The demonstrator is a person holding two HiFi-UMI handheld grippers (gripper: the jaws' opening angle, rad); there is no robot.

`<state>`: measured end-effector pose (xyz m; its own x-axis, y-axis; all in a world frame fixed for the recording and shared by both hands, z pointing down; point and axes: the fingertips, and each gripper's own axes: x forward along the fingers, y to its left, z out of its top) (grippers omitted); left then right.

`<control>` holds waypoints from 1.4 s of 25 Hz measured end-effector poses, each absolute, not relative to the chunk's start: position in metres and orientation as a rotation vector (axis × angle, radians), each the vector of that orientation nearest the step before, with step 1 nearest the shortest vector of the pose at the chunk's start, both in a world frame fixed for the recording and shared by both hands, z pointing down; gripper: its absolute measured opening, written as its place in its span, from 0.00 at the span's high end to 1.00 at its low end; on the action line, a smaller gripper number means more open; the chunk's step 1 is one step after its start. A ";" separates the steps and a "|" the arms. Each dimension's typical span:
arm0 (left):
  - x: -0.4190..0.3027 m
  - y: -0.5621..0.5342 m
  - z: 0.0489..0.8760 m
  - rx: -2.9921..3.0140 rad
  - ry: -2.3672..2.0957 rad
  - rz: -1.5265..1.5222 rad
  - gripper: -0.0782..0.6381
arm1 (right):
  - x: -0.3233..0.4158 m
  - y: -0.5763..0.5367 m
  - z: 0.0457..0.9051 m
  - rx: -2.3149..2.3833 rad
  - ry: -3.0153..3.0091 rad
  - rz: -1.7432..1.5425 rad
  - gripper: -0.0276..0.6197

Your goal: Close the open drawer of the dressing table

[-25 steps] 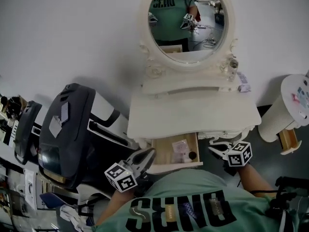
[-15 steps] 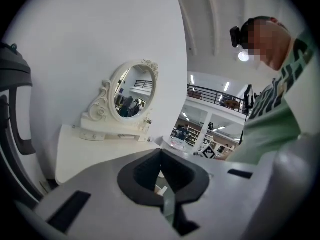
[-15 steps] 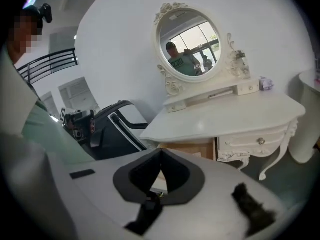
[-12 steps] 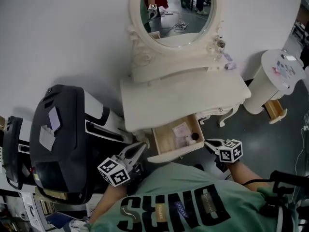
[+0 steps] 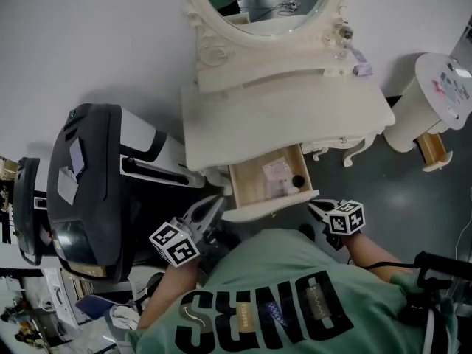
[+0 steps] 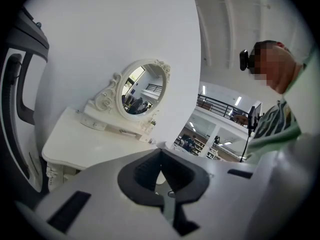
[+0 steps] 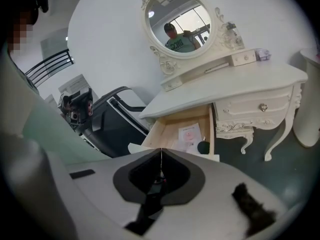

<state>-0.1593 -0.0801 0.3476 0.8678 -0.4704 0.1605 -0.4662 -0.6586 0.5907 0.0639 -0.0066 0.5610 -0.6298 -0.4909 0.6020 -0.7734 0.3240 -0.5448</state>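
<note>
Left fingers point(image 5: 208, 212) and right fingers point(image 5: 320, 212), closed empty, flank the open drawer point(image 5: 265, 207).

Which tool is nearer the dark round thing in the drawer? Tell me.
Right. The right tool sits just off the drawer's front right corner, near the dark round thing; the left tool is off the front left corner, farther.
</note>
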 end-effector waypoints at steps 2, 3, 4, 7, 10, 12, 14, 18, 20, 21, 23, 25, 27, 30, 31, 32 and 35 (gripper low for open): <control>-0.160 -0.077 0.353 2.381 -0.675 0.014 0.88 | 0.056 -0.002 0.571 1.101 -2.261 1.228 0.94; -0.162 -0.076 0.356 2.377 -0.675 0.027 0.88 | 0.051 -0.001 0.574 1.091 -2.262 1.237 0.94; -0.163 -0.074 0.360 2.373 -0.675 0.043 0.88 | 0.047 0.000 0.578 1.082 -2.263 1.247 0.94; -0.164 -0.069 0.373 2.375 -0.661 0.096 0.88 | 0.032 0.002 0.590 1.052 -2.264 1.276 0.94; -0.160 -0.063 0.385 2.384 -0.631 0.140 0.88 | 0.014 0.007 0.607 1.004 -2.265 1.302 0.94; -0.157 -0.060 0.394 2.385 -0.613 0.161 0.88 | 0.000 0.010 0.617 0.974 -2.273 1.323 0.94; -0.153 -0.057 0.402 2.387 -0.596 0.180 0.88 | -0.011 0.013 0.626 0.956 -2.278 1.358 0.94; -0.149 -0.051 0.416 2.397 -0.570 0.226 0.88 | -0.031 0.021 0.646 0.902 -2.267 1.434 0.91; -0.150 -0.048 0.424 2.396 -0.563 0.254 0.88 | -0.038 0.023 0.656 0.884 -2.259 1.481 0.82; -0.150 -0.048 0.428 2.395 -0.563 0.262 0.88 | -0.041 0.022 0.661 0.883 -2.251 1.507 0.80; -0.153 -0.048 0.435 2.388 -0.576 0.269 0.88 | -0.047 0.020 0.672 0.887 -2.231 1.547 0.75; -0.157 -0.048 0.441 2.385 -0.592 0.274 0.88 | -0.054 0.019 0.683 0.885 -2.209 1.566 0.72; -0.161 -0.047 0.445 2.381 -0.604 0.282 0.88 | -0.060 0.017 0.695 0.889 -2.187 1.581 0.70; -0.170 -0.044 0.454 2.371 -0.619 0.296 0.88 | -0.066 0.008 0.707 0.930 -2.167 1.630 0.66; -0.172 -0.044 0.457 2.366 -0.621 0.296 0.88 | -0.067 0.004 0.709 0.951 -2.166 1.641 0.66; -0.175 -0.044 0.459 2.361 -0.625 0.294 0.88 | -0.067 0.000 0.711 0.973 -2.166 1.646 0.66; -0.182 -0.044 0.466 2.343 -0.639 0.292 0.88 | -0.064 -0.006 0.716 1.036 -2.137 1.663 0.65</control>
